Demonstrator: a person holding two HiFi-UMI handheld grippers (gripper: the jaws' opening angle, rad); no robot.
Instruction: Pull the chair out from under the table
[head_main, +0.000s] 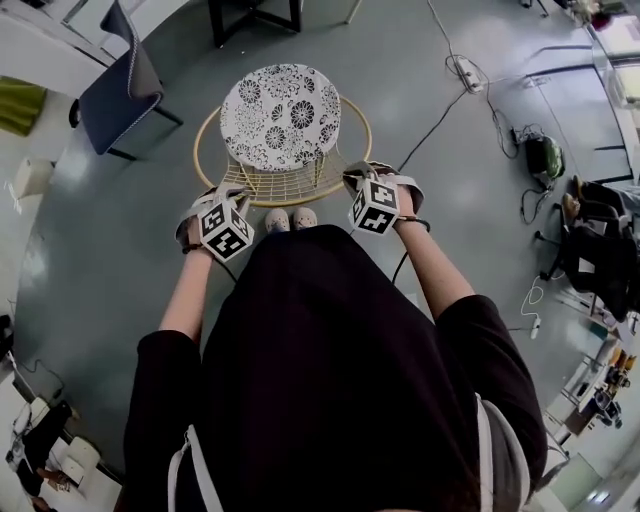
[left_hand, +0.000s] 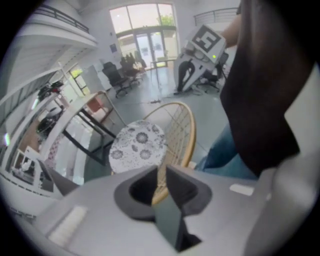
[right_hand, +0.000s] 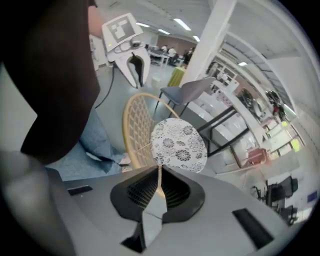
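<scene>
A rattan chair with a round flower-print seat (head_main: 280, 115) stands on the grey floor just ahead of my feet. Its curved cane back rim (head_main: 283, 197) faces me. My left gripper (head_main: 226, 192) is shut on the rim's left part, and the cane strip (left_hand: 161, 182) runs between its pads. My right gripper (head_main: 363, 174) is shut on the rim's right part, with the cane (right_hand: 159, 181) pinched between its jaws. The black-legged table (head_main: 255, 15) stands farther off, beyond the chair. The chair's legs are hidden under the seat.
A dark blue chair (head_main: 120, 85) stands at the left. A power strip and cables (head_main: 468, 72) trail across the floor at the right, near a black office chair (head_main: 600, 250). A white pillar (right_hand: 215, 35) rises beyond the chair.
</scene>
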